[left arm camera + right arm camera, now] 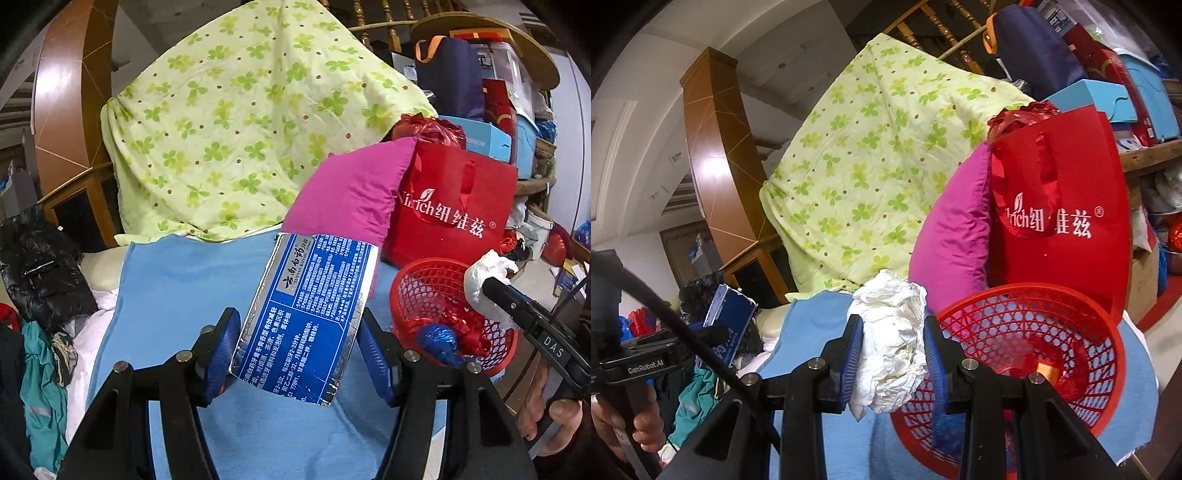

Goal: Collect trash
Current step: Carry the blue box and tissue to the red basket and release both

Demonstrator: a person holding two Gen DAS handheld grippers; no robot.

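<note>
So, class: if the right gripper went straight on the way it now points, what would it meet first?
Probably the pink pillow, which lies just past the tissue wad held by the right gripper. The red basket sits to the right of that line. Depth is unclear.

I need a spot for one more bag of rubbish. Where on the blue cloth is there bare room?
Bare blue cloth lies between the clothes pile and the red basket, below the green quilt. It is crowded around the basket, pink pillow and red bag.

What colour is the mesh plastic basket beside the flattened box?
Red: the mesh plastic basket shows best in the right wrist view.
</note>
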